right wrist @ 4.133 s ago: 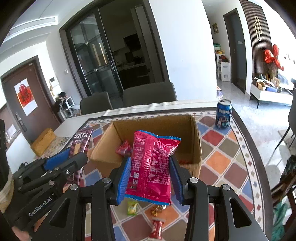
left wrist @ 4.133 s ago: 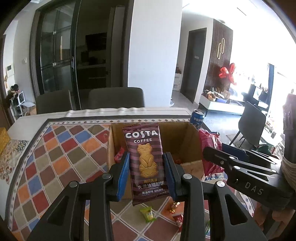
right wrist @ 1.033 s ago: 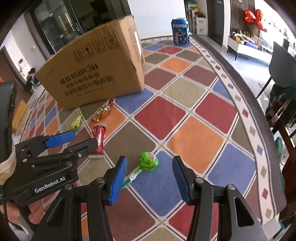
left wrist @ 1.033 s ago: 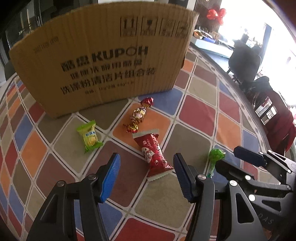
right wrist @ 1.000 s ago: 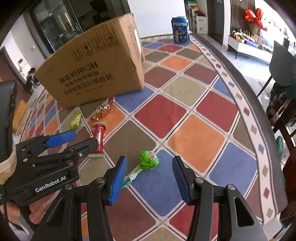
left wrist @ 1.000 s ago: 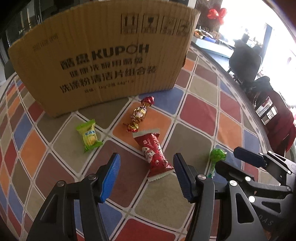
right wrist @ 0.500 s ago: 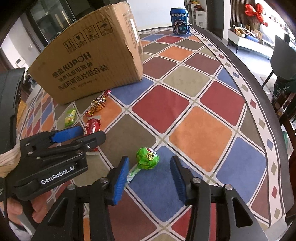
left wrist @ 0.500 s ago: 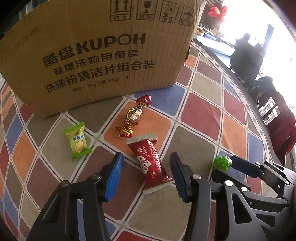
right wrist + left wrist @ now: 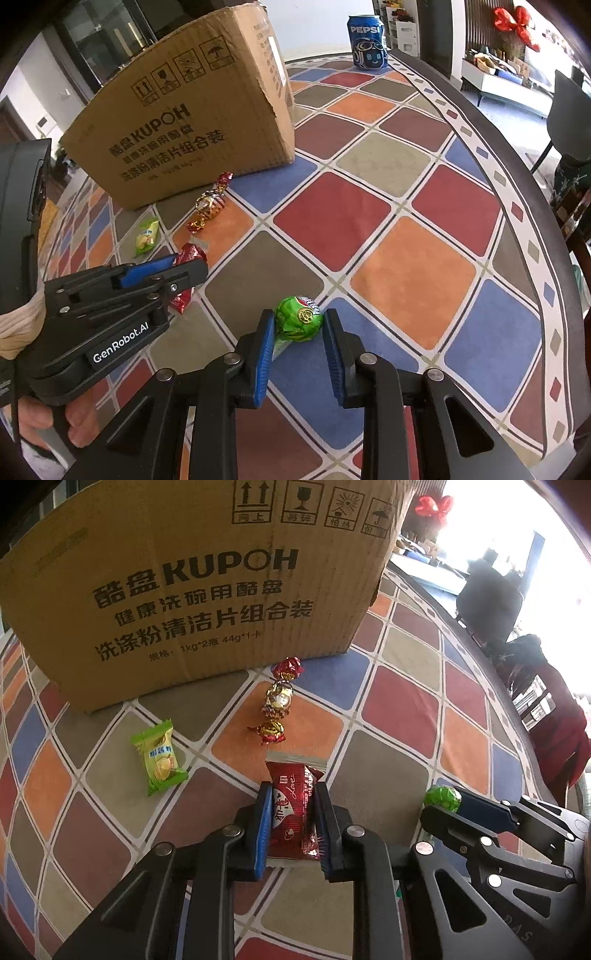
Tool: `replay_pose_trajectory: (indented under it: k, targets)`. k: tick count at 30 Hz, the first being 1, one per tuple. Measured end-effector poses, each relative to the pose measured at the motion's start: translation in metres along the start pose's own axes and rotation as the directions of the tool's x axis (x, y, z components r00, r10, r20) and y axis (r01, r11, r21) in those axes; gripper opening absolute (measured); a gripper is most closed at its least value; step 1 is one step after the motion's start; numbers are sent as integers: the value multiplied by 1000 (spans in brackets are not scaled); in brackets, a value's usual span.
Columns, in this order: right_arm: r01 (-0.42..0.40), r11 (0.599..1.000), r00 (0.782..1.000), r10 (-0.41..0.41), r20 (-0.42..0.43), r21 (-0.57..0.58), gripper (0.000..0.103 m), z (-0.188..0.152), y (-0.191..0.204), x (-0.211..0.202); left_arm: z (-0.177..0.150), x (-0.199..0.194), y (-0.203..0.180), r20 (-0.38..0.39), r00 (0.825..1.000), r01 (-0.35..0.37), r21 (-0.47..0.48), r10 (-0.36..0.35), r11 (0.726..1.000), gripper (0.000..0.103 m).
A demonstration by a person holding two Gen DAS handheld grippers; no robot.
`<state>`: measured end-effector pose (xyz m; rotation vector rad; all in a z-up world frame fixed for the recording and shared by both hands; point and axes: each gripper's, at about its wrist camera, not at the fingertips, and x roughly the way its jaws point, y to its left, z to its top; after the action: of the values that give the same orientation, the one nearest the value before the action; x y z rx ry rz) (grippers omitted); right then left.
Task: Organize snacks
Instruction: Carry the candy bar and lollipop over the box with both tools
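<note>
My left gripper (image 9: 292, 794) is shut on a red snack packet (image 9: 291, 805) that lies on the checked tablecloth (image 9: 399, 709). My right gripper (image 9: 298, 319) points down at a green lollipop (image 9: 298, 323); its jaws are closing, and both blue pads touch the sides of the lollipop's head. The lollipop's stick runs back under the left pad. In the right wrist view my left gripper (image 9: 184, 264) is at the left with the red packet (image 9: 190, 254) in it. The left wrist view shows the right gripper (image 9: 456, 805) on the lollipop (image 9: 441, 798).
The open cardboard box (image 9: 192, 590) stands just beyond the snacks. A green-yellow candy (image 9: 159, 757) and a gold-and-red twisted candy (image 9: 277, 701) lie in front of it. A Pepsi can (image 9: 367, 37) stands at the far table edge. The table's curved rim (image 9: 524, 206) runs along the right.
Both grippers have narrowed from open. The left one has closed on the red packet, and the right one has closed in around the green lollipop. Both moved slightly nearer the table.
</note>
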<state>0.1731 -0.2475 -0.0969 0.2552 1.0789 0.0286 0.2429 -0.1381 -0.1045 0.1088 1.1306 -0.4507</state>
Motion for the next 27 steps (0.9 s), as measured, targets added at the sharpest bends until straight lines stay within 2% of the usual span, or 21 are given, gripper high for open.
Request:
replay_pose_trajectory:
  k: [13,27]
  targets:
    - [-15,999,999,16,37,-29,28,4,10,-15,-9,-40,12,76,997,22,-38,-19,999,22]
    - [-46,995,991,56,119,-90,28,22,35,-42,-4,-91,29,205,979,22,-80,-5,997,22]
